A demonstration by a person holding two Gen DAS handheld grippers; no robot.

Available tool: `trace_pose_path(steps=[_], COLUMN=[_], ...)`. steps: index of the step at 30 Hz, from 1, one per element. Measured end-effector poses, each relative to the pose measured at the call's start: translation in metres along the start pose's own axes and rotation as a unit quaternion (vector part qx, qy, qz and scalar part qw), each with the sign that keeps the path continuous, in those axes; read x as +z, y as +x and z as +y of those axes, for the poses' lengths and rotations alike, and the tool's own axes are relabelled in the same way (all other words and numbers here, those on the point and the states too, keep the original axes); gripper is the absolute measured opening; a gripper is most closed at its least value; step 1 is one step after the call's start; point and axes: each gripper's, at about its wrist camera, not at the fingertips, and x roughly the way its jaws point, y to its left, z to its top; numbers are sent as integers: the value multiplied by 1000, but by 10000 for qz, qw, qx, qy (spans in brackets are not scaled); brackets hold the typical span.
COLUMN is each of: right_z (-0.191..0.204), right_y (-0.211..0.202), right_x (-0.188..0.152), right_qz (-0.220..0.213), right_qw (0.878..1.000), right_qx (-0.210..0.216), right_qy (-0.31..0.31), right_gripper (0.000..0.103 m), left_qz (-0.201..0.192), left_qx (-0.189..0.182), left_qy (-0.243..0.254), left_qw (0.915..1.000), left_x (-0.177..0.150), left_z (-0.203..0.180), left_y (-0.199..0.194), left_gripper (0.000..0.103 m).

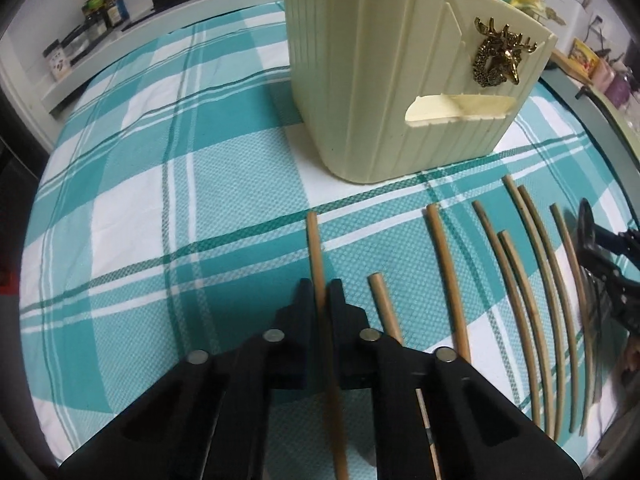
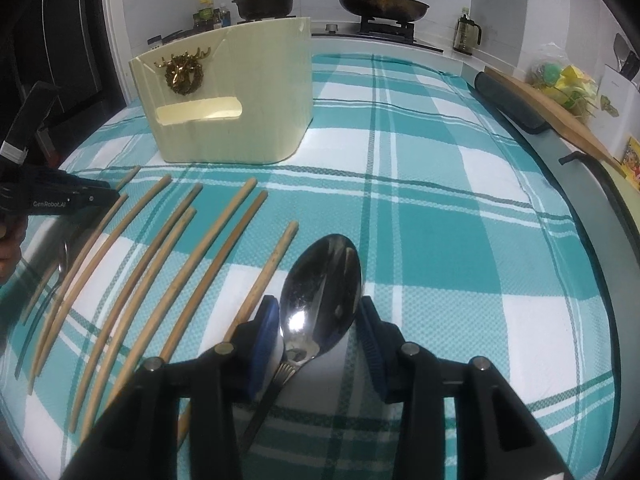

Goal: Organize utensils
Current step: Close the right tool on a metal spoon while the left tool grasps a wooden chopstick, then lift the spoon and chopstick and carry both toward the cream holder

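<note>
A cream utensil holder (image 1: 384,80) with a gold deer ornament stands on the teal plaid cloth (image 1: 160,160); it also shows in the right wrist view (image 2: 240,112). Several wooden chopsticks (image 1: 532,280) lie in a row before it, also in the right wrist view (image 2: 180,272). My left gripper (image 1: 320,292) is shut on one chopstick (image 1: 314,248). My right gripper (image 2: 318,316) is open, its blue pads either side of a steel spoon (image 2: 320,296) lying on the cloth. The right gripper shows at the edge of the left wrist view (image 1: 600,264).
A stove with a pan (image 2: 380,4) and a red-lidded pot (image 2: 266,0) stands behind the table. Bottles (image 1: 104,12) line the counter. A wooden board (image 2: 560,120) lies along the right edge. A second spoon (image 2: 60,272) lies at the left.
</note>
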Motion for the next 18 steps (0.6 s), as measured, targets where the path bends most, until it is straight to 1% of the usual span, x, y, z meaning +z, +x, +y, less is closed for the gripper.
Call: trace_pose_path(steps=[5, 6, 8, 10, 11, 12, 13, 14, 15, 16, 17, 18], right_z=[-7, -9, -12, -14, -13, -13, -15, -17, -19, -20, -21, -20], right_y=[10, 10, 8, 5, 5, 7, 10, 12, 13, 12, 9, 7], right_x=[12, 14, 17, 20, 21, 22, 23, 23, 23, 23, 22, 21], right_qz=[-28, -30, -78, -129, -103, -46, 40, 122, 218, 271, 257, 229], right_qw=[9998, 9996, 9992, 9990, 9996, 9997, 9996, 9990, 9980, 9969, 9958, 9949], right_qx=[137, 195, 263, 296, 154, 122, 190, 277, 348, 396, 452, 496], right_qy=[155, 210, 292, 298, 218, 183, 226, 338, 486, 616, 755, 847], right_gripper=[40, 36, 24, 24, 24, 24, 24, 25, 39, 49, 62, 63], left_qz=[-169, -250, -393, -506, -529, -527, -514, -507, -501, -500, -502, -519], left_qx=[-109, -165, -216, -209, -203, -204, -194, -169, -146, -152, -163, -174], left_qy=[-347, -454, -581, -625, -641, -657, -678, -694, -726, -760, -797, -831], left_qw=[9992, 9985, 9973, 9965, 9963, 9962, 9962, 9962, 9960, 9957, 9954, 9950], left_x=[2, 1, 1, 2, 1, 2, 1, 0, -2, -3, -7, -10], left_z=[16, 22, 29, 35, 37, 39, 42, 44, 46, 49, 50, 51], left_y=[-4, -10, -20, -30, -34, -35, -35, -34, -33, -32, -33, -34], left_gripper=[4, 4, 4, 4, 4, 4, 4, 4, 4, 4, 4, 4])
